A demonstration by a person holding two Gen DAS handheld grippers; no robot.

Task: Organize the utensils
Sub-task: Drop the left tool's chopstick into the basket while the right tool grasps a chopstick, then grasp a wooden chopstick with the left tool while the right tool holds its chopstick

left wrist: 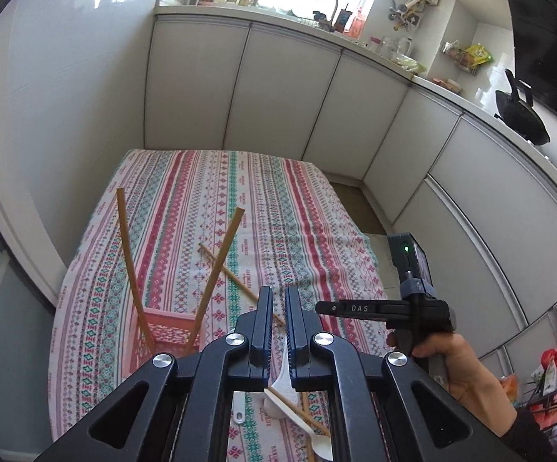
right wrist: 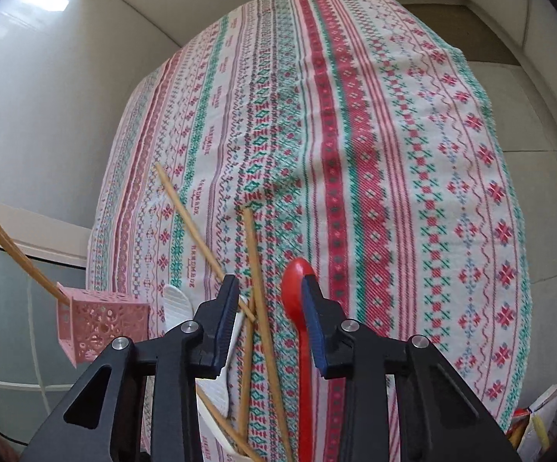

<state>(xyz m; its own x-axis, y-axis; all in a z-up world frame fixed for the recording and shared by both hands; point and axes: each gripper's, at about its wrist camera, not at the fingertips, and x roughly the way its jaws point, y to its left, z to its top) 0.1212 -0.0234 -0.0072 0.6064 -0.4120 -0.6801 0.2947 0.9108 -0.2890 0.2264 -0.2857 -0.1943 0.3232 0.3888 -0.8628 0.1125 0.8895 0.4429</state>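
A striped tablecloth covers the table beside white cabinets.
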